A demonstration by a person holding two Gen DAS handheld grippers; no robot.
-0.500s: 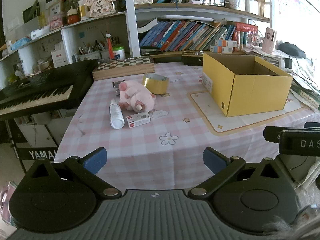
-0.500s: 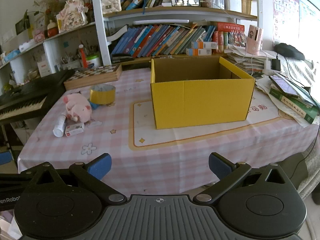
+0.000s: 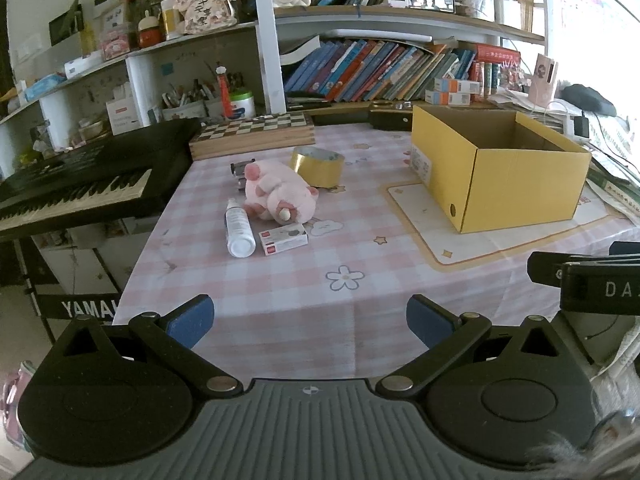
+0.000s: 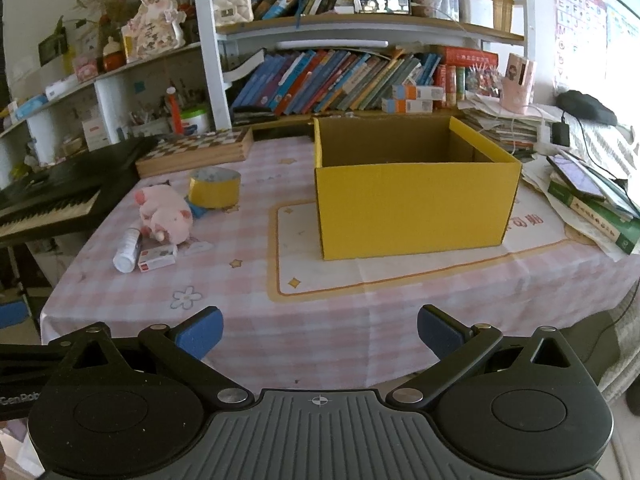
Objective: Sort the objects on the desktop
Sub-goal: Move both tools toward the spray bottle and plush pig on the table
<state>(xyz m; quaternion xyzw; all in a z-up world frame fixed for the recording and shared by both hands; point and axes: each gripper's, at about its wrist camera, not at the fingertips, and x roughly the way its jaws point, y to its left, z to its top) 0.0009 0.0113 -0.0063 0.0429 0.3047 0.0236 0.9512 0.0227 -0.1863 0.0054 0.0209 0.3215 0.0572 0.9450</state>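
Desk surroundings: keyboard, chessboard, shelves

A black Yamaha keyboard [image 3: 80, 184] sits left of the pink checked tablecloth [image 3: 280, 292]; a folded wooden chessboard [image 3: 256, 134] lies at the table's far edge. Behind, leaning books [image 4: 340, 80] fill the shelf [image 4: 360, 20]; a phone [image 4: 576, 176] tops stacked books at right.

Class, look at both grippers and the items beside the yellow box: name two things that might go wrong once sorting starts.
1. The white bottle lies on its side, touching the small carton; a nudge may roll it toward the table edge.
2. The plush pig crowds the tape roll and the carton, so the open left gripper may catch a neighbour.
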